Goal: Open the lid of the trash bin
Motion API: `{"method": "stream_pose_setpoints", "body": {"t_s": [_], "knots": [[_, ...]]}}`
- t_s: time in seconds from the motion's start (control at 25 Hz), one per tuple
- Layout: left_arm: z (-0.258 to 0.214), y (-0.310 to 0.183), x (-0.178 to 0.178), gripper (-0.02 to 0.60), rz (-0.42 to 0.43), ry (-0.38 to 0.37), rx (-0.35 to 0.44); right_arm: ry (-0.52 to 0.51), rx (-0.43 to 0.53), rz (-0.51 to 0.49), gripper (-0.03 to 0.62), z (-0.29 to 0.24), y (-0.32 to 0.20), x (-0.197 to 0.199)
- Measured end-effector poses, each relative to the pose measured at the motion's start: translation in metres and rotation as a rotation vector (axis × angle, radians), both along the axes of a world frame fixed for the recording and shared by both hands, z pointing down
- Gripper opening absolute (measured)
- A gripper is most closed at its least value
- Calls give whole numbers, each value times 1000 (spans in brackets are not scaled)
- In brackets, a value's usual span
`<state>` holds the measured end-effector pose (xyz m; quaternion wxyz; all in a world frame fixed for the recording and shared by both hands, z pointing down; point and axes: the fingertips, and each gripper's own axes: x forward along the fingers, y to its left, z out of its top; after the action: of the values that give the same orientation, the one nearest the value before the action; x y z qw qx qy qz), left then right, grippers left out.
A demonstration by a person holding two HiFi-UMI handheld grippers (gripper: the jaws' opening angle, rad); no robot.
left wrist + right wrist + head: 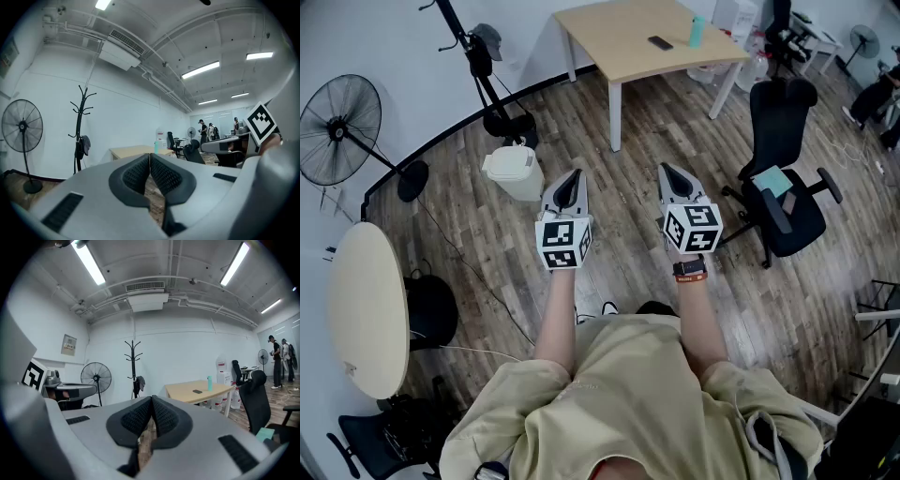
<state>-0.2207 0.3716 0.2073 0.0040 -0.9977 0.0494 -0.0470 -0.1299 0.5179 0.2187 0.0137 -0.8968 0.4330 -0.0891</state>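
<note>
- The left gripper (571, 185) has its two jaws pressed together, and its own view shows nothing between them, only floor behind the pads.
- The right gripper (674, 180) is the same: jaws together, nothing held. Both grippers are in the air in front of the person and point toward 12 o'clock in the head view.
- The trash bin (514, 174) stands on the wooden floor at about 9 o'clock from the left gripper's tip. It is near that tip but not touching it. Neither gripper view shows the bin.
- The lid (508, 161) lies flat and closed on the bin. I judge that the task is not started: no gripper has reached the lid, and the whole opening is left to do.
- With the lid down, what is inside the bin cannot be seen.
- Further out, at about 1 o'clock, is a light wooden table (619, 47). On it stands a teal bottle (697, 31), upright, and its contents cannot be seen. A dark phone (660, 42) lies beside it.
</note>
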Motion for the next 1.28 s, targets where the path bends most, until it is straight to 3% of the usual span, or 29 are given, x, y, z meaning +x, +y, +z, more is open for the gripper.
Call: {"method": "stream_pose_setpoints", "body": {"t_s": [0.32, 0.6, 0.92, 1.08, 1.28], "knots": [[13, -26, 54, 25, -41, -5, -48, -38, -7, -23, 15, 13, -28, 47], [38, -35, 154, 25, -68, -56, -21, -103, 22, -37, 15, 34, -50, 155], [40, -30, 291, 25, -172, -84, -26, -135, 28, -168, 15, 35, -61, 300], [41, -41, 330, 25, -242, -70, -38, -156, 17, -247, 15, 44, -79, 349], [49, -64, 350, 25, -340, -83, -49, -191, -8, -383, 15, 60, -127, 373]]}}
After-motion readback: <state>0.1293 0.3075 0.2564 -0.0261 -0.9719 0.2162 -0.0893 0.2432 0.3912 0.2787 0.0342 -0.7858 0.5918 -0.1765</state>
